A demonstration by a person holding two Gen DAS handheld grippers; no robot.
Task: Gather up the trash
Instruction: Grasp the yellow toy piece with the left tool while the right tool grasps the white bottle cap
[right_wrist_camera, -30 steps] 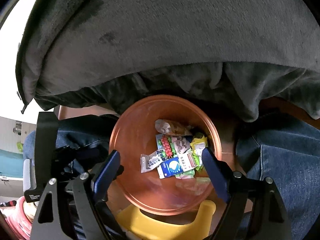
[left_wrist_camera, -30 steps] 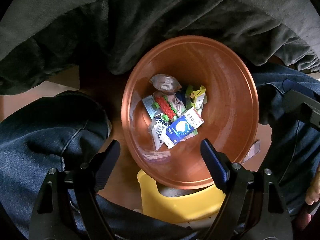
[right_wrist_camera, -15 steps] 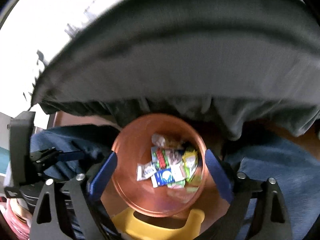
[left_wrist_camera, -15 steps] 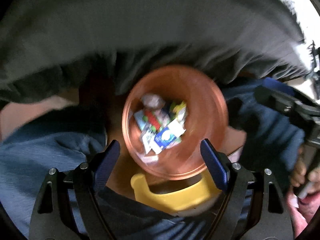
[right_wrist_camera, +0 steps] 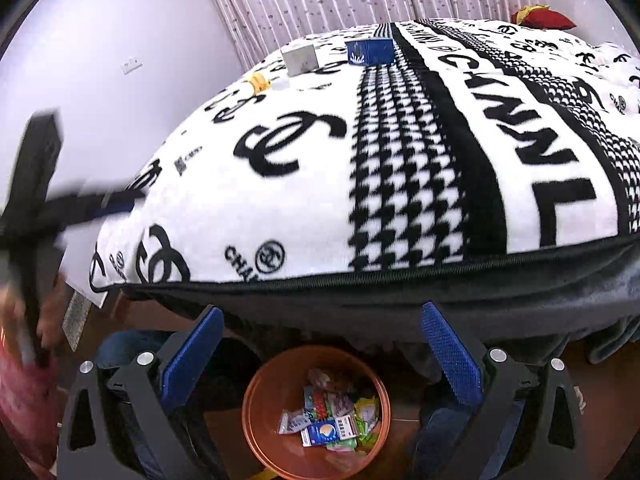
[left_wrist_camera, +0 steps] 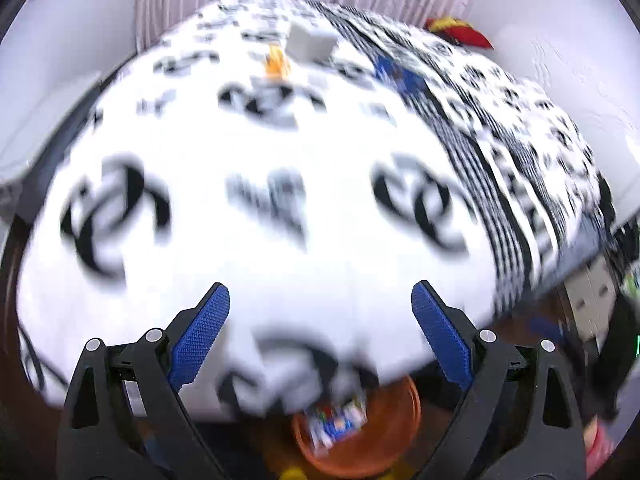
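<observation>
Trash [right_wrist_camera: 328, 420] in orange bin [right_wrist_camera: 260, 412] below blanket [right_wrist_camera: 400, 184] edge; grey box [right_wrist_camera: 299, 59], blue box [right_wrist_camera: 370, 52] far on bed; both grippers [left_wrist_camera: 320, 336] [right_wrist_camera: 320, 352] spread, empty.

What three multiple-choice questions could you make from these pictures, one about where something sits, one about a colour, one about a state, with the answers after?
1. Where is the bin?
A. On top of the bed
B. On the floor below the bed's near edge
C. Against the curtain

2. What colour is the box next to the grey box at the far end of the blanket?
A. Blue
B. Green
C. Pink

3. What state is the right gripper in?
A. Shut on a wrapper
B. Open and empty
C. Shut on the blanket

Answers: 1 B, the bin stands under the blanket's hanging edge. 2 A, its near face is blue with a white mark. 3 B, both fingers stand wide apart with nothing between them.
</observation>
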